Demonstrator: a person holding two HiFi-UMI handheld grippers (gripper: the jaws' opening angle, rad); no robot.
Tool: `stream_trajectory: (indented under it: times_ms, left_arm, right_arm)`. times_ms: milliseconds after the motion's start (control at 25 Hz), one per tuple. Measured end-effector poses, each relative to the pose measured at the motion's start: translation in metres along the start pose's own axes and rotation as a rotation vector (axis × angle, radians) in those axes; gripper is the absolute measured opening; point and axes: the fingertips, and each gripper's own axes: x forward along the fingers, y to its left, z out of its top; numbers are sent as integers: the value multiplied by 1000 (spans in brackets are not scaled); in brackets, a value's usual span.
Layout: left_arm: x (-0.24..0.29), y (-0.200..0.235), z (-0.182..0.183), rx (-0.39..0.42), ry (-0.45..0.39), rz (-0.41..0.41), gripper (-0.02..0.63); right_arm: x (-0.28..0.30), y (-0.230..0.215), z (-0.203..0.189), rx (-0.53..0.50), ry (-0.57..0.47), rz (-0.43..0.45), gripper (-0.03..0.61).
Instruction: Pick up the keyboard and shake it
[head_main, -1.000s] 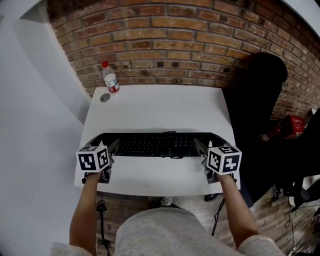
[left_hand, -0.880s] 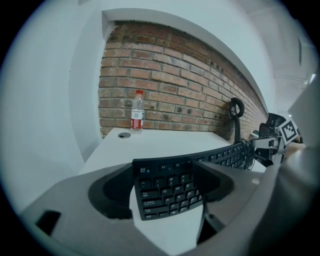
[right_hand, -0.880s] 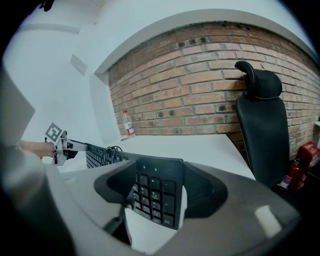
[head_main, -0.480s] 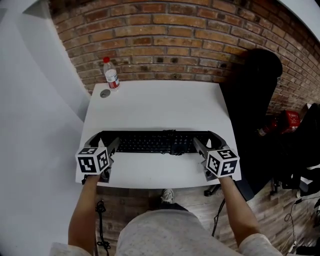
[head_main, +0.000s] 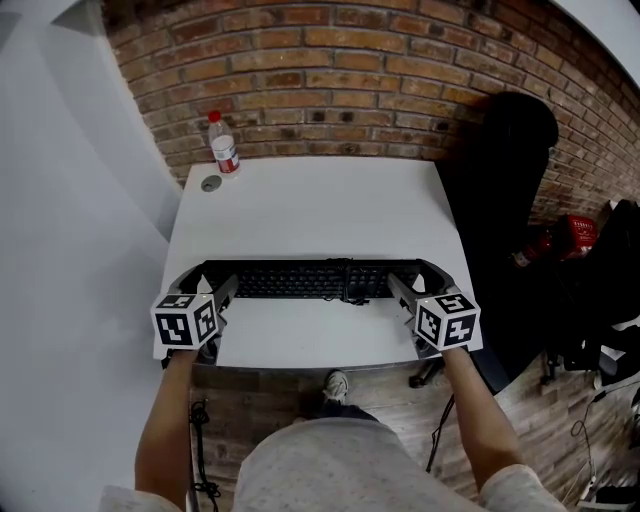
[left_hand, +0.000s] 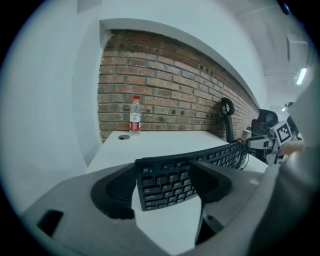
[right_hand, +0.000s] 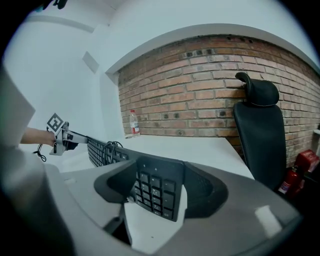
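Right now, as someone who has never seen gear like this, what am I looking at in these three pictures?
No robot here: a person holds a two-jaw gripper in each hand. One picture comes from a camera on the person's head, looking down; the other two come from cameras riding on each gripper. A water bottle stands at the back of the white table. Nearer is a black keyboard: the right gripper clamps its right end, and the left gripper's jaws are closing on its left end.
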Motion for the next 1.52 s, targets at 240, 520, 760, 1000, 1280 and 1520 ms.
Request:
stream_trajectory:
  times_ms: [240, 520, 760, 1000, 1280, 1520]
  left_arm:
    - [-13, -5, -7, 27, 12, -6, 330]
    - [-33, -12, -22, 61, 27, -21, 331]
    - [-47, -13, -36, 73, 31, -28, 330]
    - [-61, -15, -53, 88, 46, -30, 321]
    - [-71, -16, -79, 98, 83, -35, 314]
    - [-78, -17, -99, 104, 115, -36, 305]
  right_arm:
    - [-11, 8, -5, -35, 44, -8, 301]
    - [-29, 17, -13, -76, 88, -14, 305]
    - [-41, 28, -24, -122, 119, -36, 303]
    - [-52, 36, -38, -177, 159, -70, 295]
    - [-65, 47, -61, -219, 204, -88, 282]
    - [-74, 53, -76, -266, 236, -106, 270]
